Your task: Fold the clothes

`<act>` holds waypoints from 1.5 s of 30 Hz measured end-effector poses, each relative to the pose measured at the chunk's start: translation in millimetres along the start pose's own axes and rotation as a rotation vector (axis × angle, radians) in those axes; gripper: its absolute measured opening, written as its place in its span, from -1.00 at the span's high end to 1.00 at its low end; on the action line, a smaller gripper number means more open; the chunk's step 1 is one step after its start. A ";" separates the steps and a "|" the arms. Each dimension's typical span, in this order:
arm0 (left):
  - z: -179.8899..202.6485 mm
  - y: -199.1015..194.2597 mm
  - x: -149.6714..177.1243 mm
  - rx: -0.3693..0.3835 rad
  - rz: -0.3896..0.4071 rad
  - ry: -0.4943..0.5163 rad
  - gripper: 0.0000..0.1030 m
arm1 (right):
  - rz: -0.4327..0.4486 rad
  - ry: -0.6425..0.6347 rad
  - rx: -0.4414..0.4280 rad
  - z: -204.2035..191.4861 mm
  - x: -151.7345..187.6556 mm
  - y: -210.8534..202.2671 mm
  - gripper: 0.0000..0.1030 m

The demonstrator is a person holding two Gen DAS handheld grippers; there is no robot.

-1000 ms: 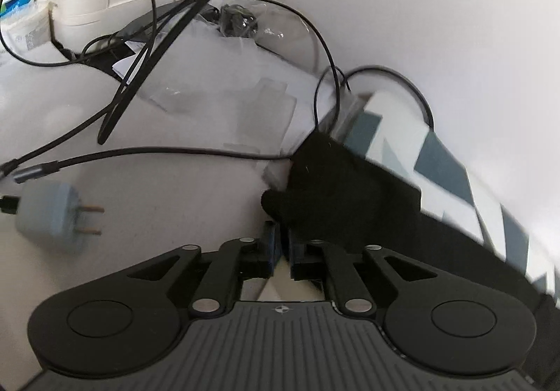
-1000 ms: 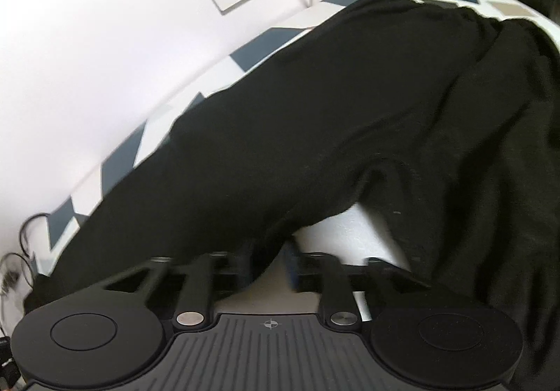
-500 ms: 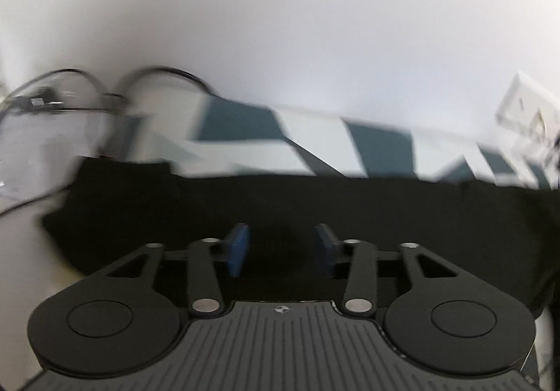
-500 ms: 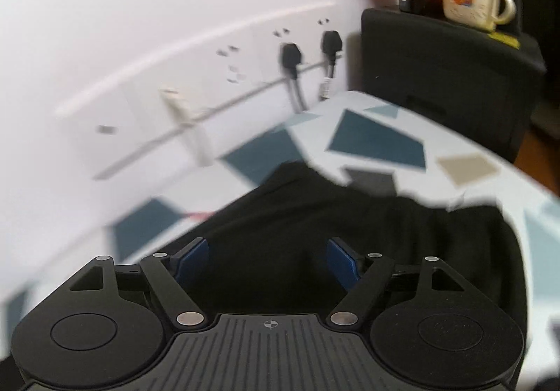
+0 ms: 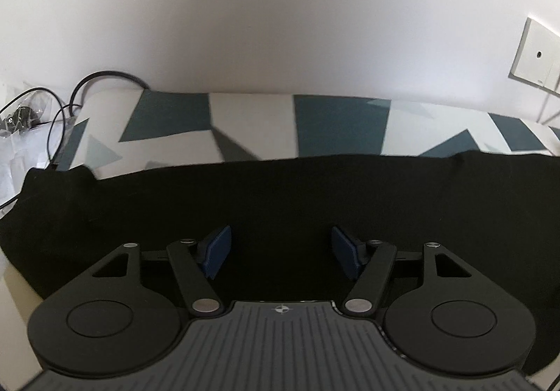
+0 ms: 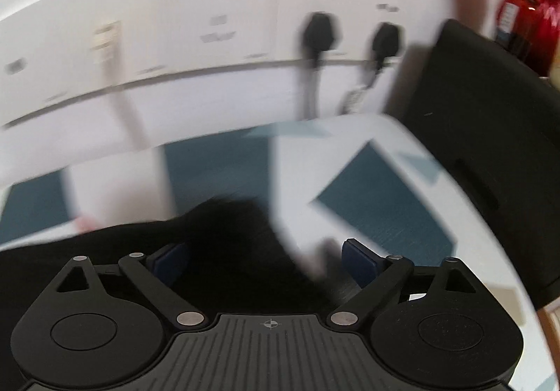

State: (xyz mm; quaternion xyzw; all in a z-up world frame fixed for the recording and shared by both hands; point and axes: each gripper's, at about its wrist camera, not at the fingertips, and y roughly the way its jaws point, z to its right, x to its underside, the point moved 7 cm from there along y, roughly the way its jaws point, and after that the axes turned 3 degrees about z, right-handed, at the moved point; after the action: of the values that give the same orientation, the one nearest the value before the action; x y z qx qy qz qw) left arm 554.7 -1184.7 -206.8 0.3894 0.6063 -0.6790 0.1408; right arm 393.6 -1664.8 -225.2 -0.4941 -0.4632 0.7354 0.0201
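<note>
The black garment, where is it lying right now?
The black garment lies spread across the patterned cloth by the wall, in front of both tools.

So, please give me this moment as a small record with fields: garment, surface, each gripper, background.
garment: black garment, spread flat across the surface
surface: tablecloth, white with teal shapes
left gripper: jaws opening, over the garment, gripping nothing
right gripper: jaws opening, garment edge below, not gripped
background: white wall, two black plugs, cables

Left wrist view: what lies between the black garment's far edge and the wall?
Only a bare strip of the geometric-patterned tabletop separates the black garment from the white wall; that shows in the left wrist view.
</note>
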 end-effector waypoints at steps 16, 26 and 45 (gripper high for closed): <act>100.5 -1.3 -15.2 0.260 0.028 0.018 -0.42 | 0.001 0.130 0.155 115.9 -24.3 40.2 -0.66; -84.8 -62.3 29.4 -0.088 0.026 -0.401 -0.45 | 0.038 0.310 -0.285 -12.0 2.6 -49.8 -0.97; -182.2 -10.1 16.1 -0.173 0.077 -0.587 0.86 | -0.040 -0.110 -0.363 -262.9 89.0 -125.7 -0.99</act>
State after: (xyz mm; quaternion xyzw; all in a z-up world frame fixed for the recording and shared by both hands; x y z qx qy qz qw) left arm 602.8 -1007.9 -203.9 0.1857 0.5800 -0.7026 0.3680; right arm 490.3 -1375.9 -221.8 -0.4391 -0.5987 0.6651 -0.0801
